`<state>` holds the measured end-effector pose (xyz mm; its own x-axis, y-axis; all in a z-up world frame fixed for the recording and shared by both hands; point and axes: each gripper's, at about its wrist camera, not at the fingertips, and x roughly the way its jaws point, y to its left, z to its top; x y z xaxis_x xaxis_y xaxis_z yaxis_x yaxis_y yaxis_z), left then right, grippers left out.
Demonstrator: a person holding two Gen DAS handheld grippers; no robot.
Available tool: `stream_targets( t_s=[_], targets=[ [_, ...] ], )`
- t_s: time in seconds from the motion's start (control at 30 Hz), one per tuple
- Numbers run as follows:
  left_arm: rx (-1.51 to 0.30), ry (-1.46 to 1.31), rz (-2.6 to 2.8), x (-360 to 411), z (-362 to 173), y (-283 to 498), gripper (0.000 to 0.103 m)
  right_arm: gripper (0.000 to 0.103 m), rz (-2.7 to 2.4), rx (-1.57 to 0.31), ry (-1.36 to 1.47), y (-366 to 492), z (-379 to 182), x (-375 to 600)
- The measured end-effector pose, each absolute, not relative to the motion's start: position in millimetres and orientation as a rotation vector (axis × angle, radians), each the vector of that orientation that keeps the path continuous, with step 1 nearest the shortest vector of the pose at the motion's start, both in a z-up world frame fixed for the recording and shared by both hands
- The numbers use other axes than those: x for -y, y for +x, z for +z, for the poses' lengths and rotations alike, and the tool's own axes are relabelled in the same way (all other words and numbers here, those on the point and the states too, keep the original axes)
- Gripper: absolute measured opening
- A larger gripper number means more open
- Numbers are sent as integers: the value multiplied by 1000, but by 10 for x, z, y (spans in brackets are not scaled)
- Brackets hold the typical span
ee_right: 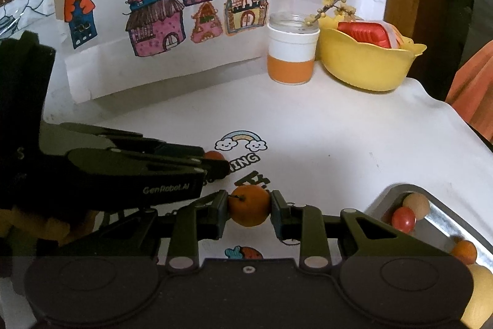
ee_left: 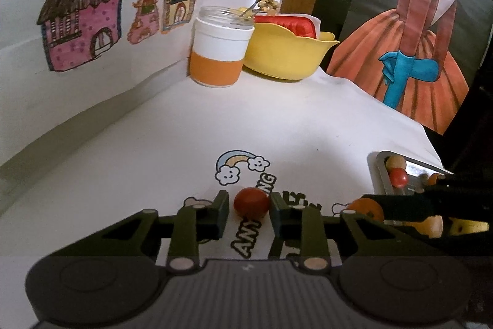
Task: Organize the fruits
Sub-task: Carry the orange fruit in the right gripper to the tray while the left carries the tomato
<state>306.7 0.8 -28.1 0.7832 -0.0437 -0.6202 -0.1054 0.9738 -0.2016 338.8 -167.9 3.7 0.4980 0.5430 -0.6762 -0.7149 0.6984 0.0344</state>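
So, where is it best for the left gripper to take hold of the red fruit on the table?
Grip the red fruit across its widest middle, coming in low and straight ahead as the left gripper already points. It is round and sits on the table, so pads above the middle would likely slip off. The fingers flank it with a gap each side; just close.
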Motion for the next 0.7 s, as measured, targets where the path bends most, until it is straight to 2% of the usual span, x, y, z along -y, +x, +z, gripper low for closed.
stream_targets(
  t_s=[0.27, 0.7],
  targets=[
    [-681, -227, 39, 3, -272, 3069, 25, 31, 763, -718, -256, 3355, 40, 1707],
    [-696, -248, 1, 135, -203, 2810, 24, 31, 720, -715, -195, 3073, 116, 2013]
  ],
)
